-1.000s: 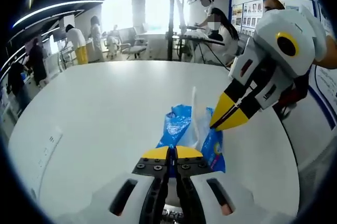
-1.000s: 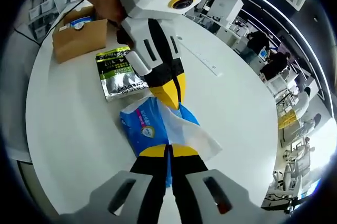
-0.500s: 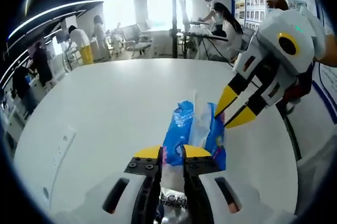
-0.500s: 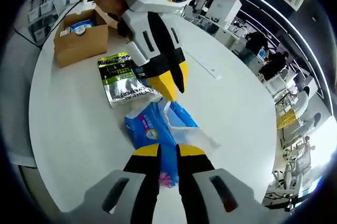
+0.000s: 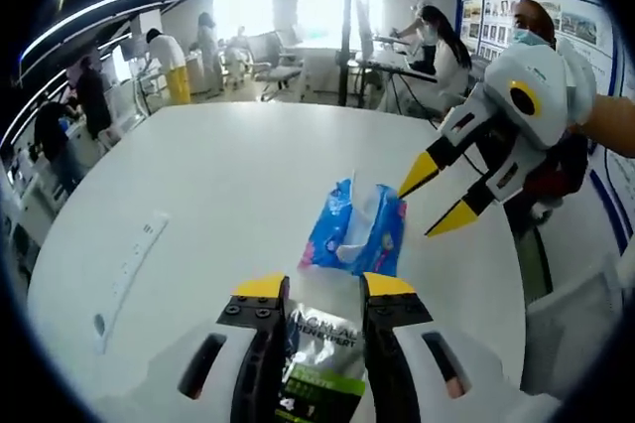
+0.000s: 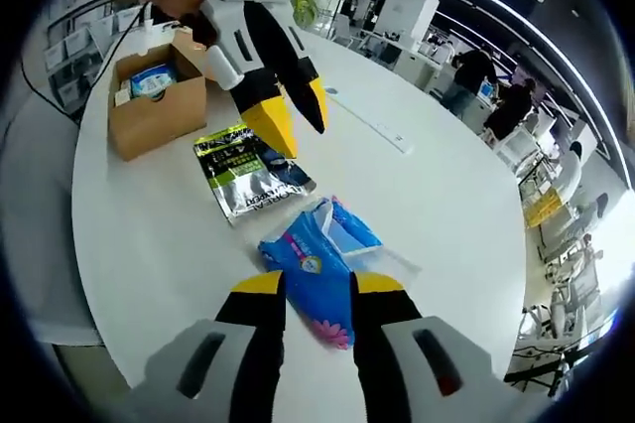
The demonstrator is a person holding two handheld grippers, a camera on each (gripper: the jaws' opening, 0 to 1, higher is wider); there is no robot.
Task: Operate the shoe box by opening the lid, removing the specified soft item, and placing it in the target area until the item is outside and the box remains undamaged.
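Tissue pack (image 6: 319, 259), blue and soft, with a loose clear flap at its top, lies flat on the round white table (image 6: 139, 244), well apart from the cardboard shoe box (image 6: 154, 105) seen at 10 o'clock in the right gripper view. That box stands open, a blue-labelled round item visible inside, its walls unbent as far as I can tell. A green-and-silver foil pouch (image 6: 250, 170) lies between box and tissue pack, close beside the pack; whether they touch I cannot tell.

Step in hand, as I judge it: the soft item is out and set down, and I am releasing it. What remains is to lift both tools clear without dragging the flap, provided this spot is the target area, which nothing on the table marks.

My right gripper (image 6: 317, 284) has its yellow-tipped jaws parted, holding nothing, the pack's near end showing between them. In the left gripper view it enters from 3 o'clock, jaws spread, above the far right of the tissue pack (image 5: 353, 232) and off it.

My left gripper (image 5: 316, 287) is likewise parted and empty, the foil pouch (image 5: 319, 361) lying beneath the gap. In the right gripper view it hangs from 11 o'clock over the pouch's far end
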